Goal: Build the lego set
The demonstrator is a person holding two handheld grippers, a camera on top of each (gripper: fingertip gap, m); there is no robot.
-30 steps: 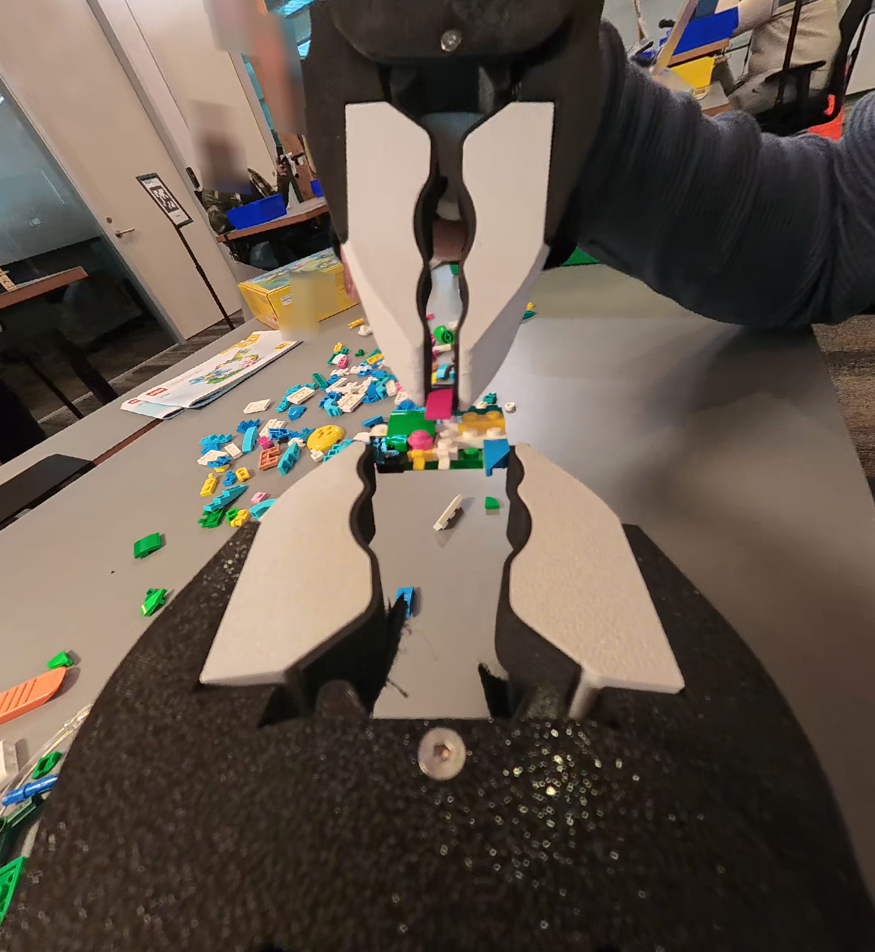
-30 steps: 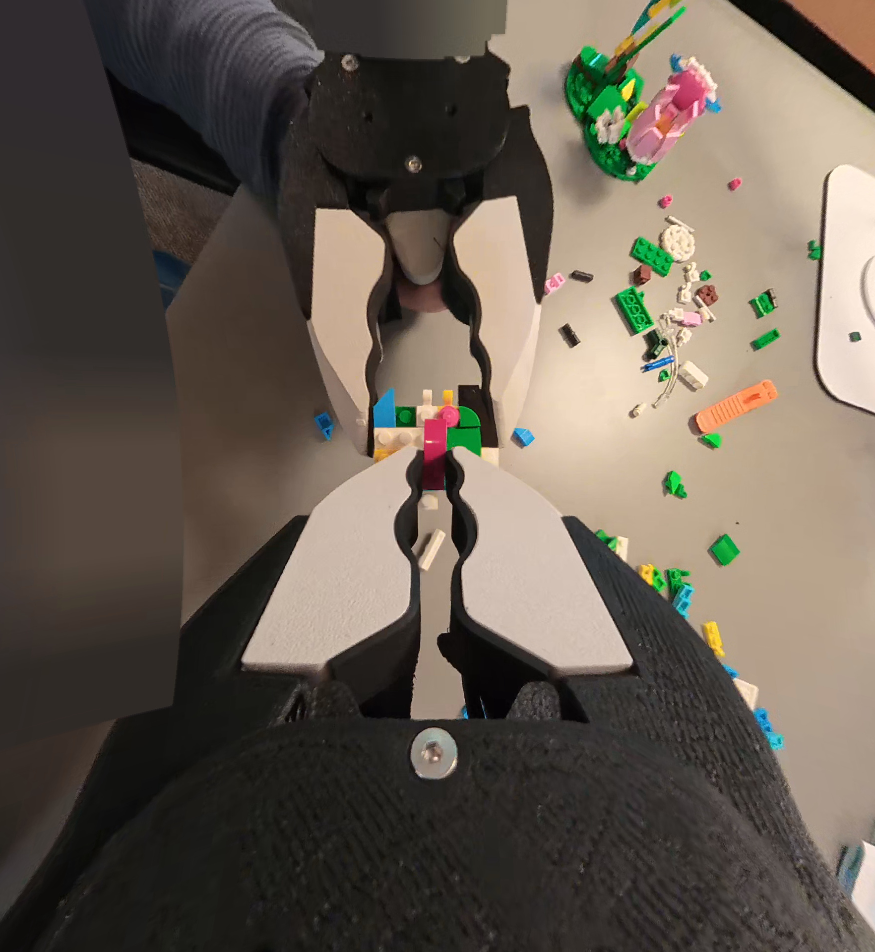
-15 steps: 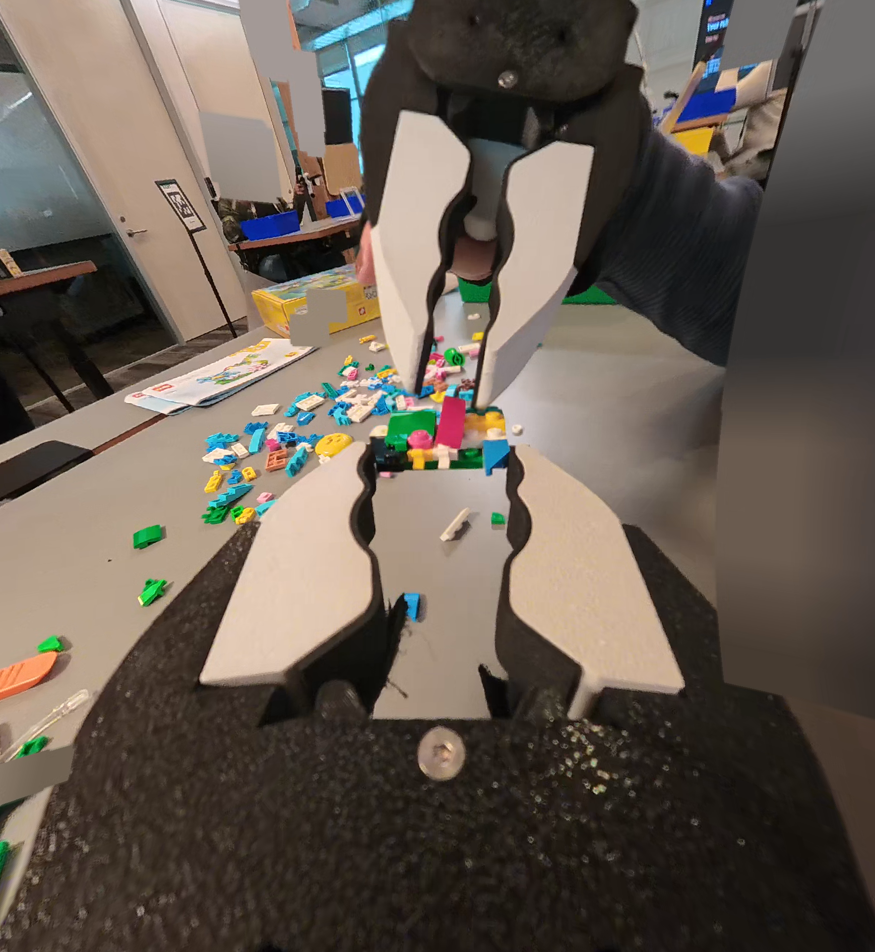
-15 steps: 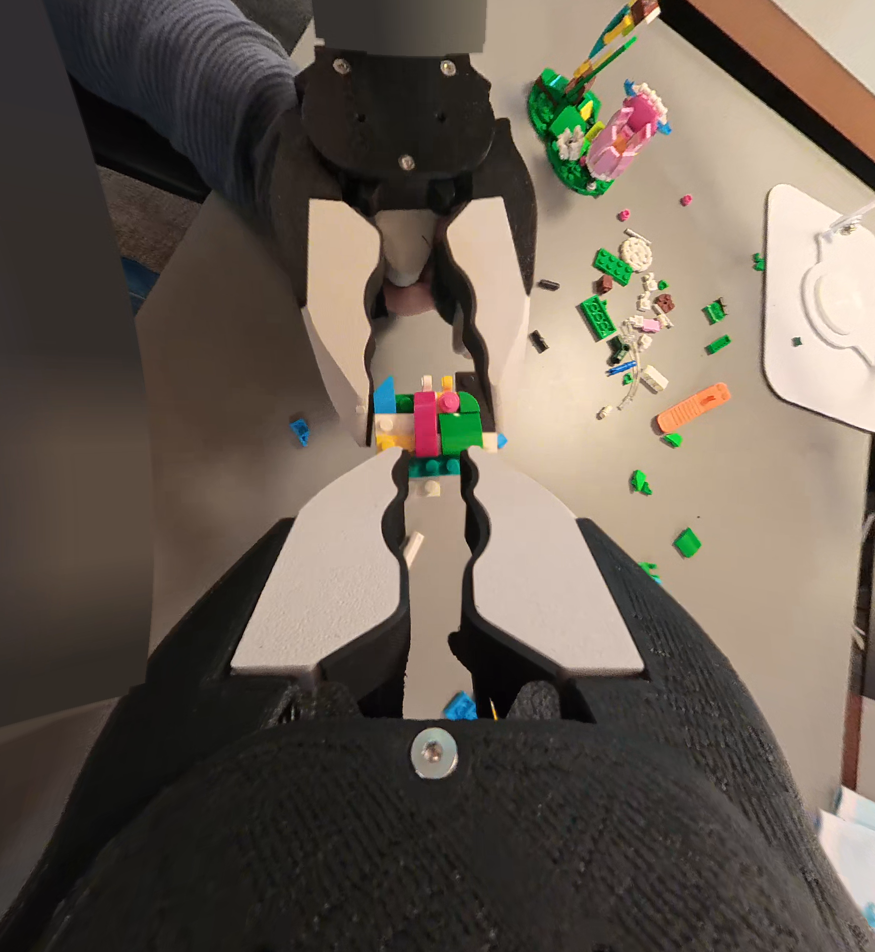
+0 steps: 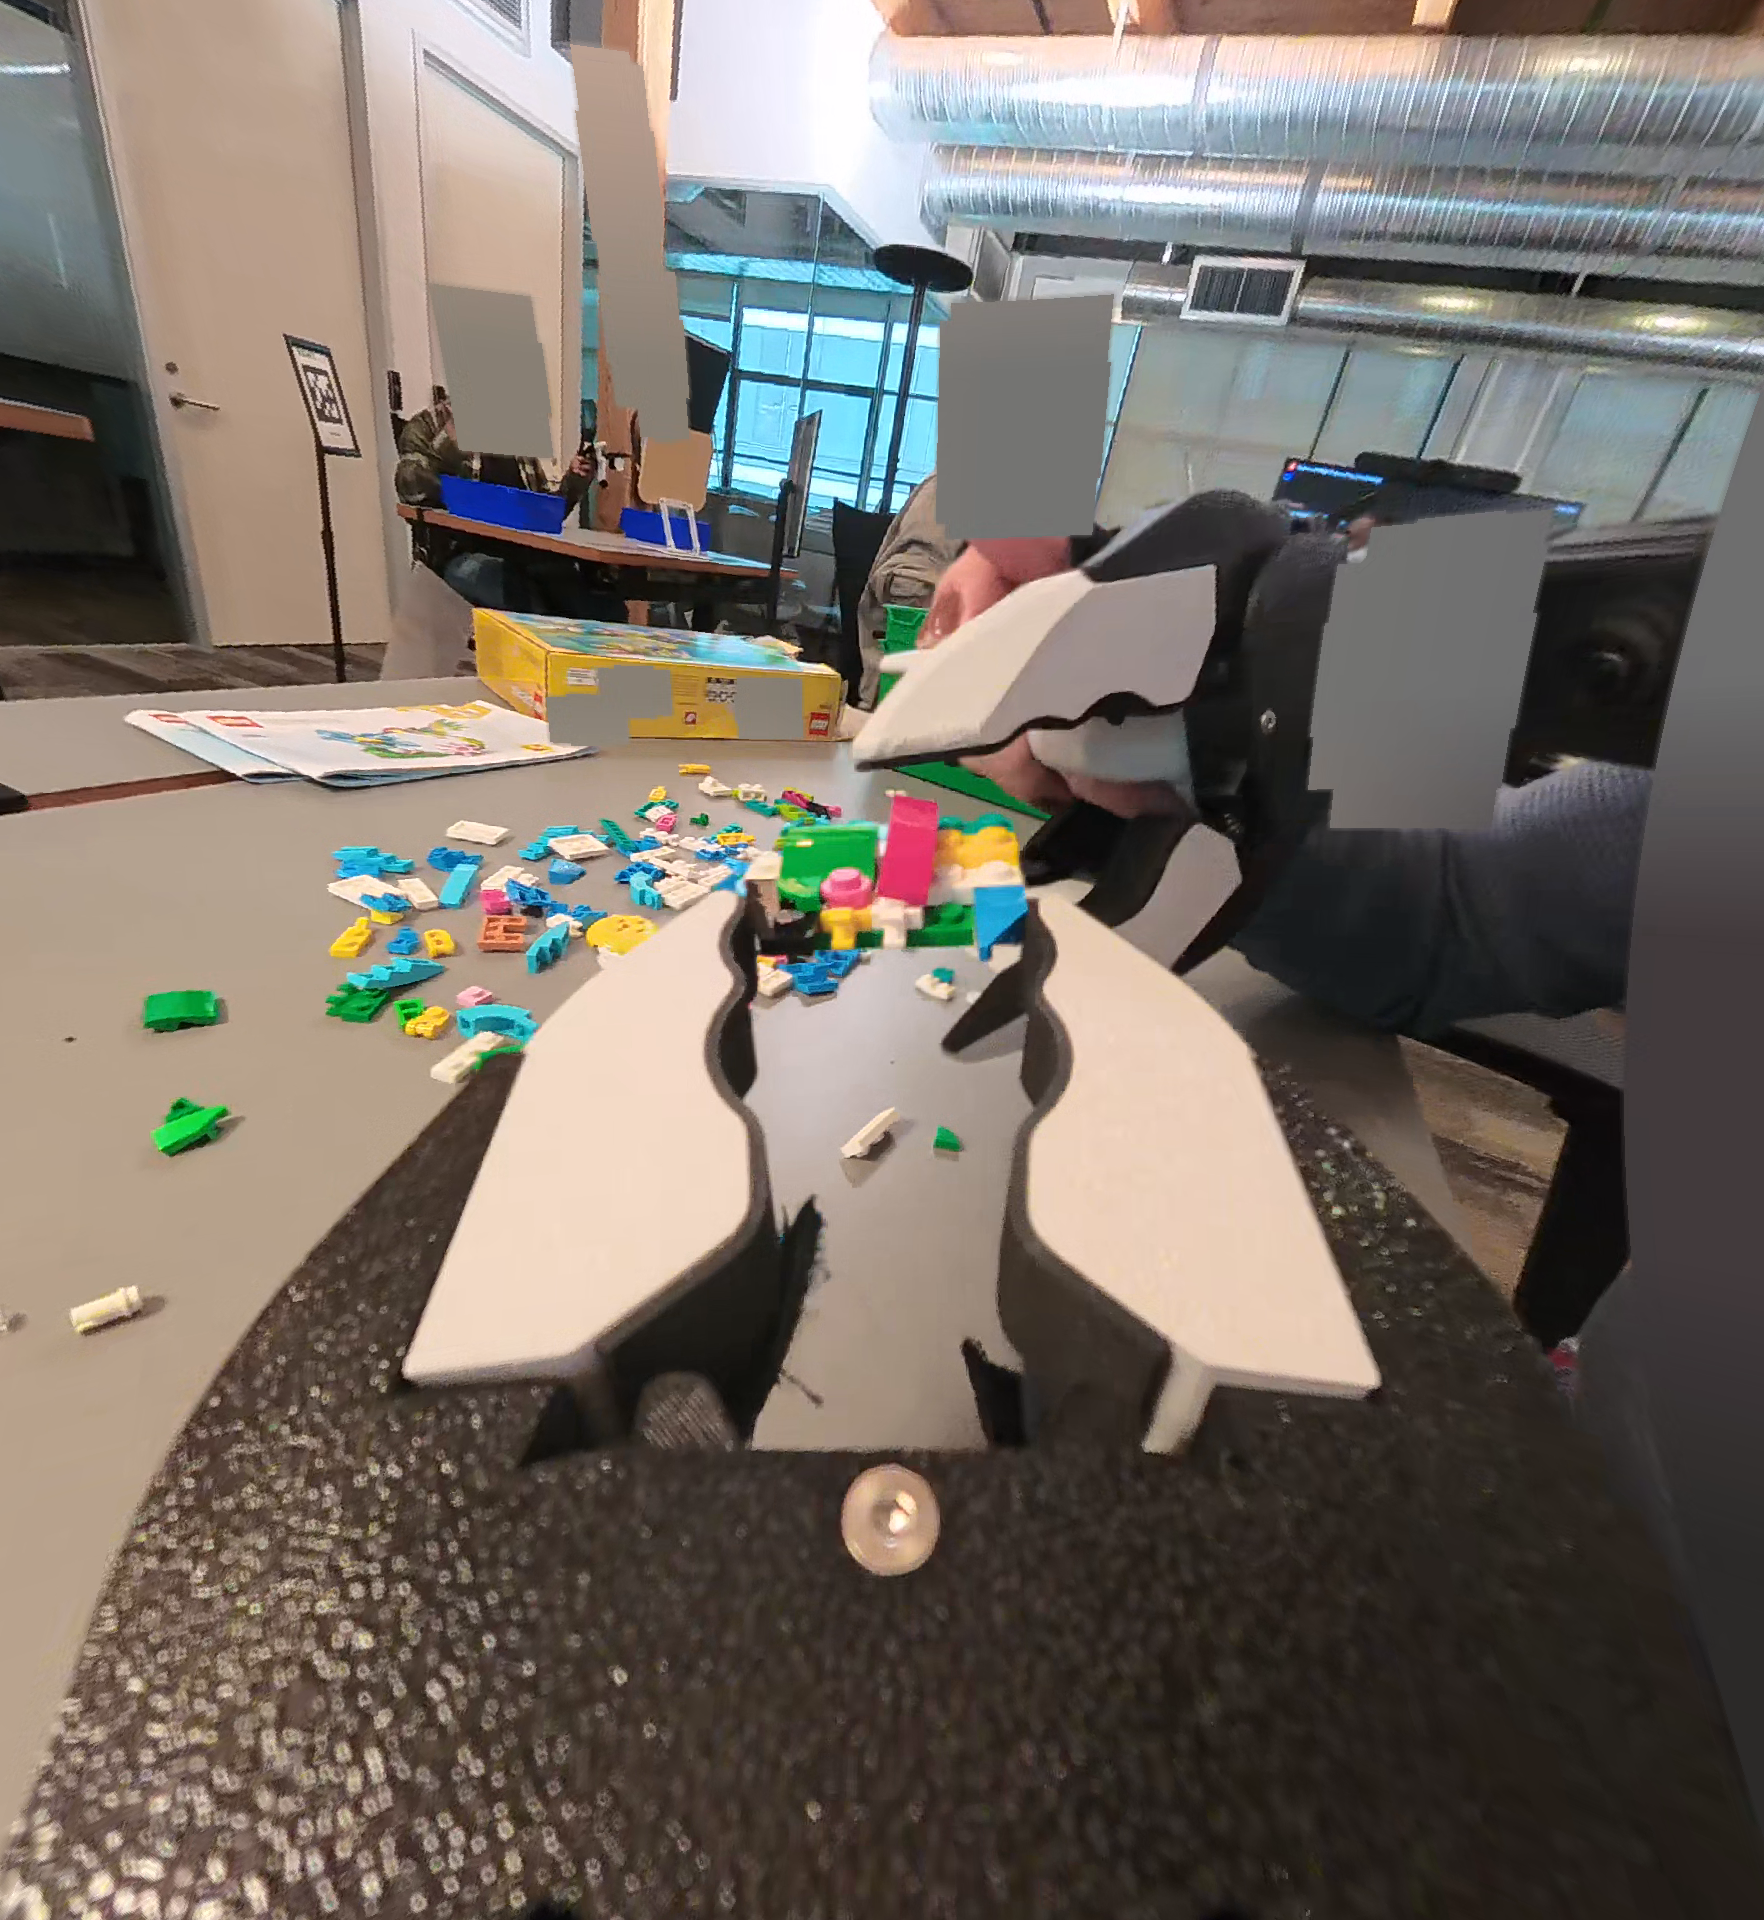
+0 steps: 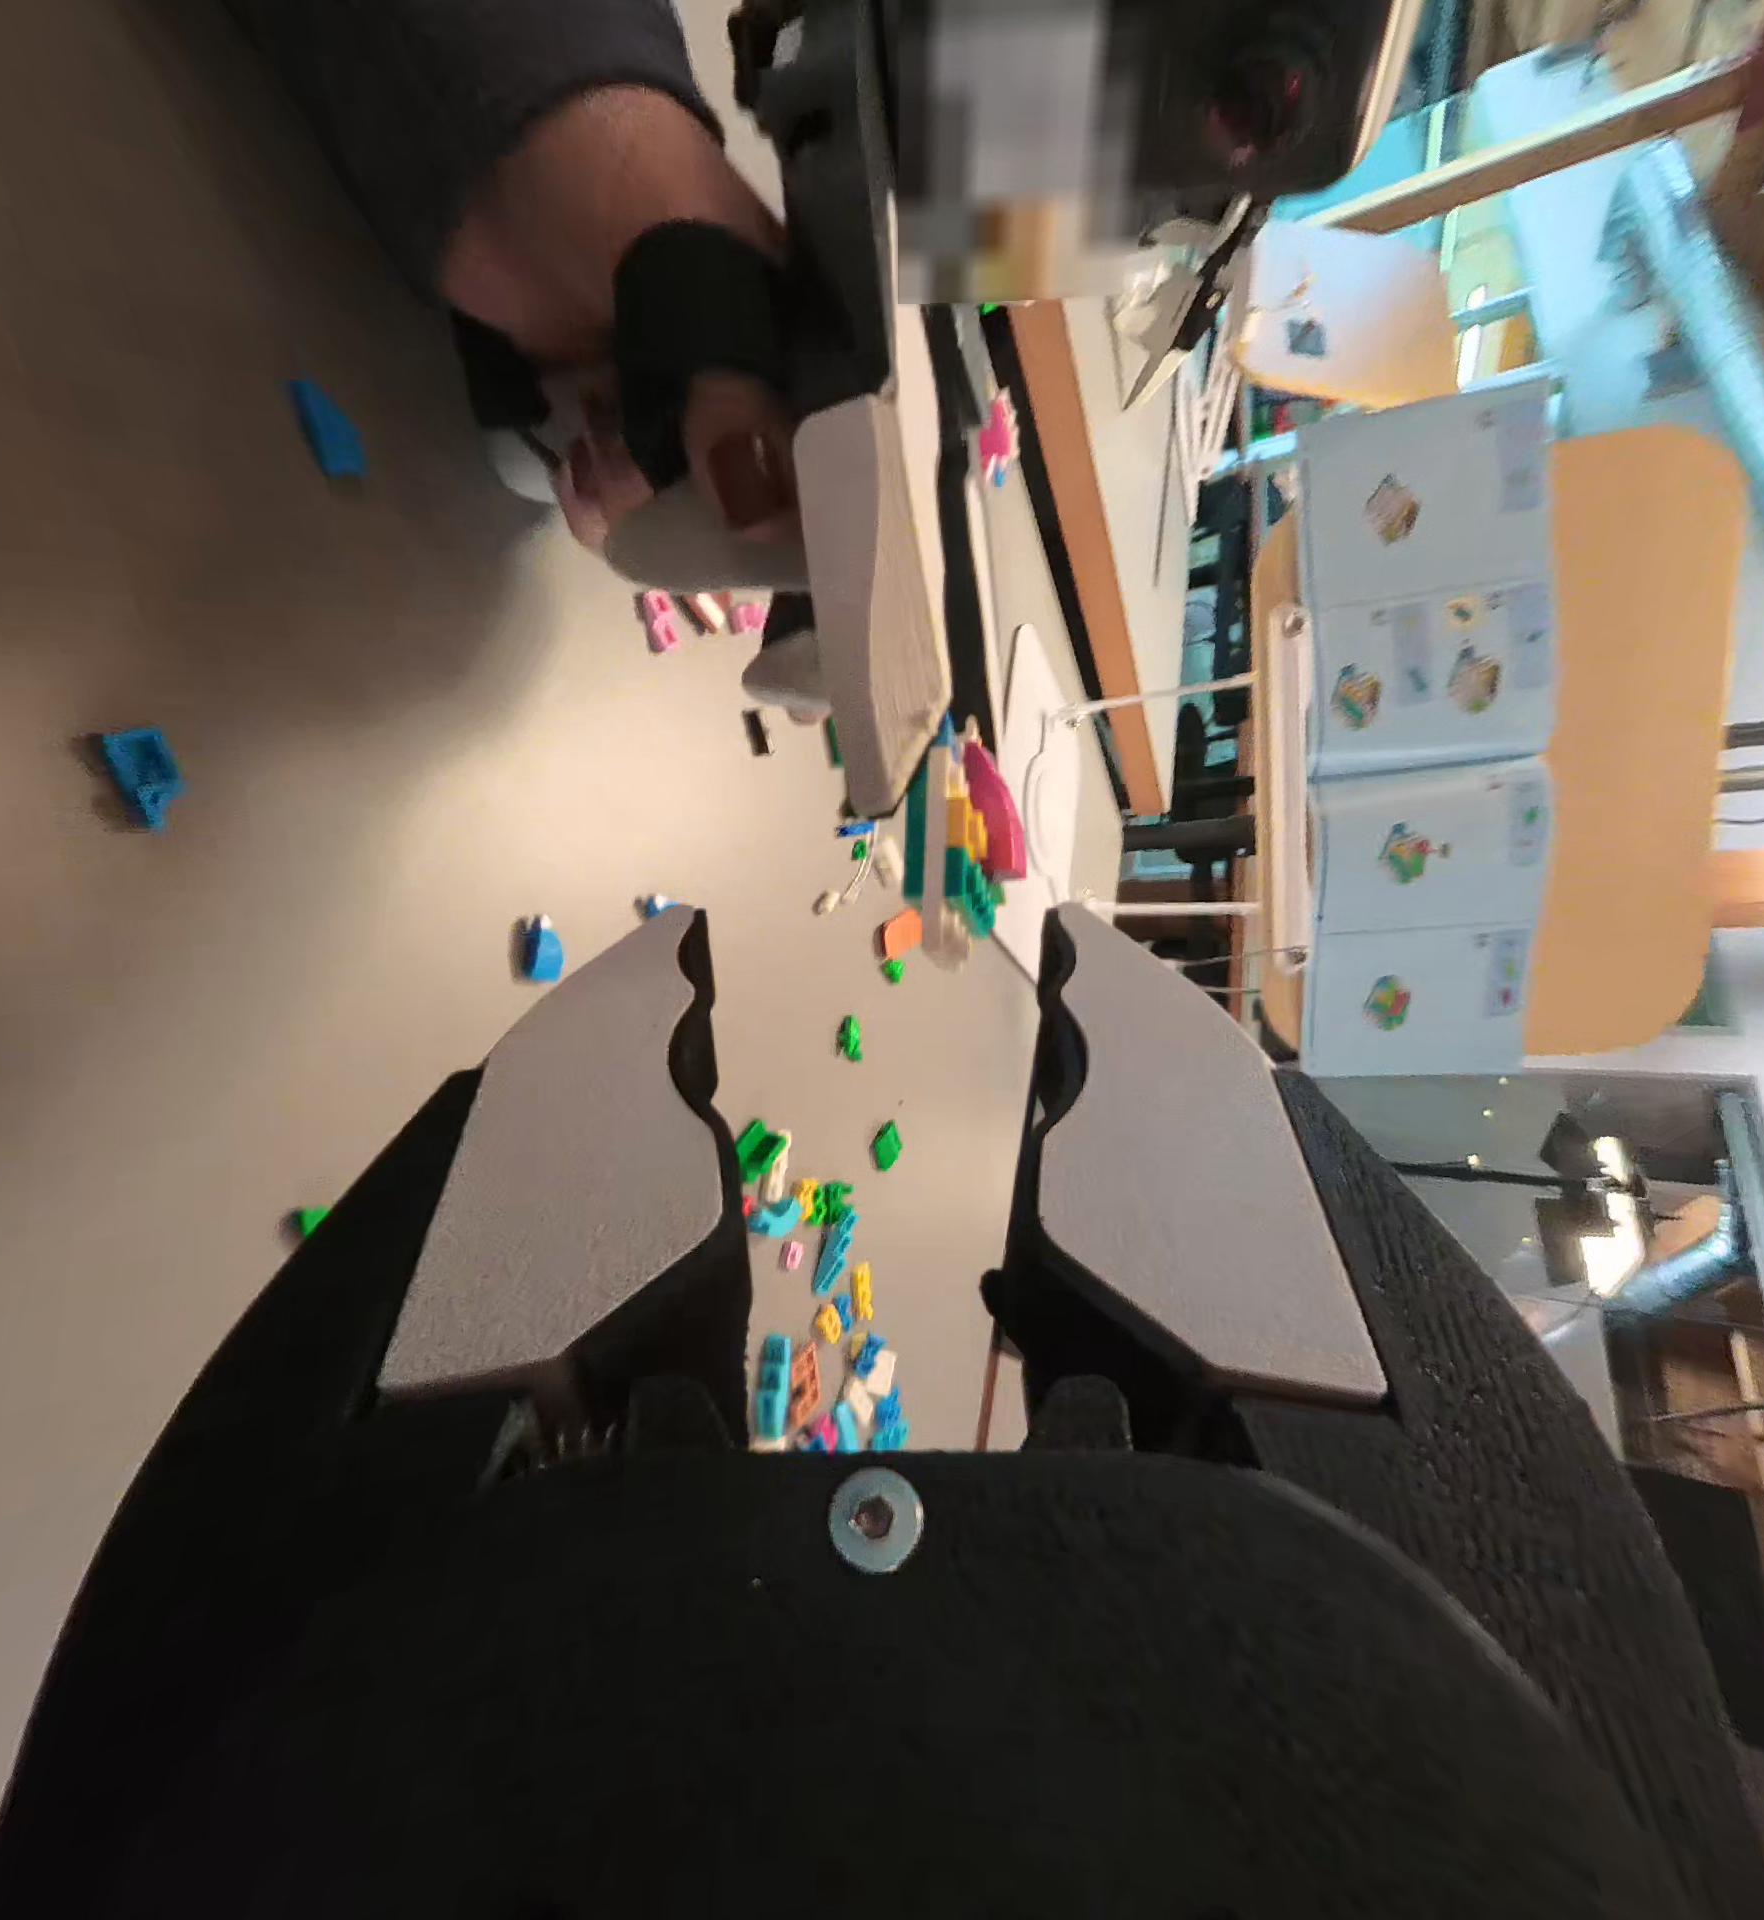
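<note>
The small multicoloured lego build [image 5: 857, 894] sits clamped between the tips of my left gripper [image 5: 888, 925], just above the grey table [image 5: 130, 1143]. A pink brick [image 5: 909, 842] stands upright on top of the build. My right gripper [image 6: 876, 923] is open and empty, rolled onto its side. Its upper finger [image 5: 1044, 665] shows in the left wrist view, above and to the right of the build. In the right wrist view the build [image 6: 951, 842] hangs at the end of the left gripper's finger [image 6: 878, 623], just beyond my right fingertips.
Many loose bricks [image 5: 545, 894] lie left of the build, with green pieces [image 5: 182, 1008] nearer the front. A yellow box [image 5: 649, 675] and a booklet [image 5: 358, 738] lie farther back. An open instruction book on a stand [image 6: 1418, 727] and an orange separator [image 6: 899, 930] show beyond. Both grippers' tips are close together, under 4 cm apart.
My right gripper let go of the pink brick, which stays on the build. It then opened wide, rolled onto its side and drew back. My left gripper tilted upward, still holding the build.
</note>
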